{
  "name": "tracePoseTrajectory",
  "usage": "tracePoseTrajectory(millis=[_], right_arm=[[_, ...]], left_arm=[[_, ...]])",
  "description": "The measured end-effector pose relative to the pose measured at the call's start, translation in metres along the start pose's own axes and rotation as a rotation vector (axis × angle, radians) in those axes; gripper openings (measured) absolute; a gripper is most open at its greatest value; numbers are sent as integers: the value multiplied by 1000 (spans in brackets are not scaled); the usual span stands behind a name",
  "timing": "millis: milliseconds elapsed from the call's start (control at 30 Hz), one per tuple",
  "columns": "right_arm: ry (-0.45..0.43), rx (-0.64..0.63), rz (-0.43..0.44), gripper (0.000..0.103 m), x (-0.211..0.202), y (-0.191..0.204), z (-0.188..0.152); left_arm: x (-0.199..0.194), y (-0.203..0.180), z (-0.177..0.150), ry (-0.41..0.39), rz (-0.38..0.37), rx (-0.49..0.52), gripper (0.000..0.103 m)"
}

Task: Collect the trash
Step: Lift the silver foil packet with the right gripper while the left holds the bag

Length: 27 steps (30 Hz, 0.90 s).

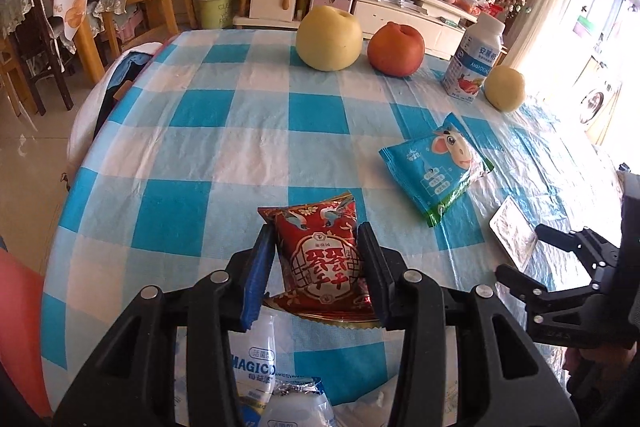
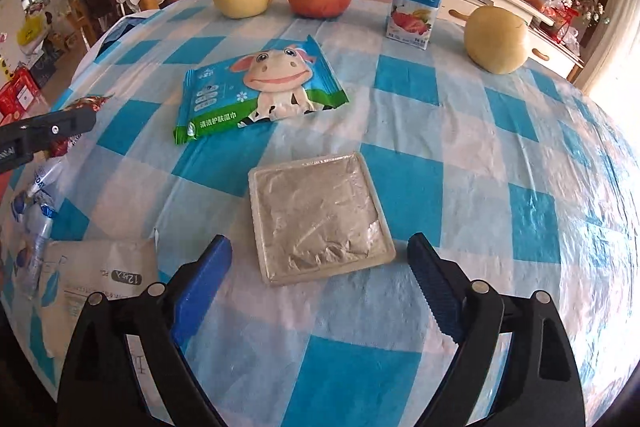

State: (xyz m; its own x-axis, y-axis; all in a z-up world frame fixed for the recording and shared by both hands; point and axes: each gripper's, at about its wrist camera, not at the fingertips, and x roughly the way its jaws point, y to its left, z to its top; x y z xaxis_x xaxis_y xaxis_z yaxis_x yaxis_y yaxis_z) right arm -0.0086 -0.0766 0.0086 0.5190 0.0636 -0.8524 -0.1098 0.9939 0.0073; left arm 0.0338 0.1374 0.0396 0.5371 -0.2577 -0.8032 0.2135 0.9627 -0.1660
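Note:
My left gripper (image 1: pixel 316 239) is shut on a red snack packet (image 1: pixel 320 255) and holds it just above the checked tablecloth (image 1: pixel 224 147). Crumpled white and blue wrappers (image 1: pixel 276 383) lie under it near the table's front edge. My right gripper (image 2: pixel 320 255) is open and empty, its jaws on either side of a flat clear plastic tray (image 2: pixel 318 217) lying on the cloth; the tray also shows in the left wrist view (image 1: pixel 514 233). A blue wet-wipe pack with a cartoon cow (image 2: pixel 260 91) lies beyond the tray.
At the far side stand a big yellow pear (image 1: pixel 329 38), an orange-red fruit (image 1: pixel 396 49), a yogurt bottle (image 1: pixel 474 59) and a smaller pear (image 1: pixel 505 87). A white paper bag (image 2: pixel 100 279) lies at the near left. Chairs and a cabinet stand beyond the table.

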Motion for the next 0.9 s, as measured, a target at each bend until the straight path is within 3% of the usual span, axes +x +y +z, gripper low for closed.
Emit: tracePoseTrajectory(millis=[100, 200, 467, 633, 900], right_arm=[[-33, -21, 0, 88, 3, 2, 2], [-58, -9, 13, 66, 1, -1, 4], [-74, 29, 15, 64, -4, 0, 2], [-129, 36, 18, 64, -24, 10, 8], [-221, 4, 137, 64, -70, 63, 26]], left_arm=[[-5, 3, 0, -18, -10, -9, 44], [-9, 5, 0, -30, -16, -15, 44], [-28, 13, -5, -78, -32, -36, 44], [-45, 23, -10, -119, -32, -64, 44], [-81, 50, -16, -210, 37, -136, 44]])
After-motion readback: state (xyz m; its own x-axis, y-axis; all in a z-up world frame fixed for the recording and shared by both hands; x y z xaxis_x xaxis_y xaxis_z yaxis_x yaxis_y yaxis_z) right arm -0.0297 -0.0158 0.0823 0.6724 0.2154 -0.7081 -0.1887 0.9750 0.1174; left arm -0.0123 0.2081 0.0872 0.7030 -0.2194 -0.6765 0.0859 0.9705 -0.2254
